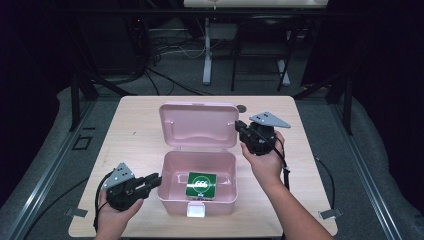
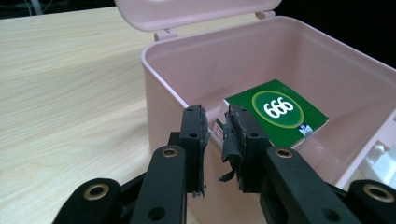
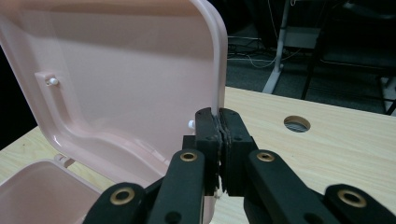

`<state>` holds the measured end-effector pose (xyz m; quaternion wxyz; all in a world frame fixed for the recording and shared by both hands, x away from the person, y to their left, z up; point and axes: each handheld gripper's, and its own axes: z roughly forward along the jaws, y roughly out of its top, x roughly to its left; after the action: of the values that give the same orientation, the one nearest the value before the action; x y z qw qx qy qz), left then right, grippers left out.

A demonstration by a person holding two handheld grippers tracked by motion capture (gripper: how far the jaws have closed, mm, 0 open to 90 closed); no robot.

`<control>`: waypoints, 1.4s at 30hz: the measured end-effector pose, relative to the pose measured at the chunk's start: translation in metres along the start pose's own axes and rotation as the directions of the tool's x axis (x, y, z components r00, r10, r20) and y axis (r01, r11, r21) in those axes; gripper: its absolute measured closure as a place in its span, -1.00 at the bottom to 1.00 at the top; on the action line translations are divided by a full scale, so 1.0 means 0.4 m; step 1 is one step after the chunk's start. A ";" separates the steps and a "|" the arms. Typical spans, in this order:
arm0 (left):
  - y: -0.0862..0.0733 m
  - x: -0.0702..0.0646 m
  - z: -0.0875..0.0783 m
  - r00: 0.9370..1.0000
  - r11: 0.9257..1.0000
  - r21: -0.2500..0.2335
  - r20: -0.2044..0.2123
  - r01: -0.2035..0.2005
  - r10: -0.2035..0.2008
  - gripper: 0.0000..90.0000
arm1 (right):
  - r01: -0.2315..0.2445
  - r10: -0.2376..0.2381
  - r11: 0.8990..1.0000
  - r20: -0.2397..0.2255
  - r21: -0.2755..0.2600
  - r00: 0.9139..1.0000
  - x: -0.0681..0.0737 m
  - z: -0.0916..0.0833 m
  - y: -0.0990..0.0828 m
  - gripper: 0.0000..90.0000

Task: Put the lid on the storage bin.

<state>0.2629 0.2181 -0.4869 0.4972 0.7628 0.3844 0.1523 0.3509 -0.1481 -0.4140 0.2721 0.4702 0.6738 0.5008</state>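
High view: right hand-held gripper [image 1: 239,126] pinches the lid [image 1: 198,125] edge to keep the pink box [image 1: 198,203] open mid-bench, left hand-held gripper [image 1: 156,180] narrowly parted, empty, beside green card [image 1: 201,185].

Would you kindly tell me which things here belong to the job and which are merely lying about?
In use: pink box, its lid pinched by the right hand-held gripper, green card, left hand-held gripper.
Lying about: table's hole, desk behind.

A round hole [image 1: 241,108] pierces the wooden table [image 1: 135,145] near its far edge, white desk legs [image 1: 207,55] beyond.
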 end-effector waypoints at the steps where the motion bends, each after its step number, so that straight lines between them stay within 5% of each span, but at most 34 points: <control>1: 0.003 0.002 -0.002 1.000 1.000 0.010 0.001 -0.001 0.001 0.70 | -0.001 0.001 1.000 -0.001 -0.001 1.000 -0.001 0.002 0.001 0.94; 8: 0.028 0.011 0.007 1.000 1.000 -0.002 -0.013 -0.016 0.016 0.70 | 0.003 -0.003 1.000 -0.005 0.000 1.000 -0.006 0.009 0.002 0.95; 31: 0.203 0.084 0.045 0.997 0.998 -0.052 -0.076 -0.033 0.029 0.67 | 0.020 -0.020 1.000 -0.020 -0.005 1.000 -0.006 0.015 0.005 0.95; 42: 0.240 0.097 0.072 0.993 0.997 -0.043 -0.101 -0.057 0.053 0.68 | 0.019 -0.019 1.000 -0.025 -0.006 1.000 -0.006 0.013 0.005 0.95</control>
<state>0.3480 0.2082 -0.4220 0.4904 0.7529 0.3840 0.2127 0.3569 -0.1479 -0.4142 0.2696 0.4568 0.6802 0.5059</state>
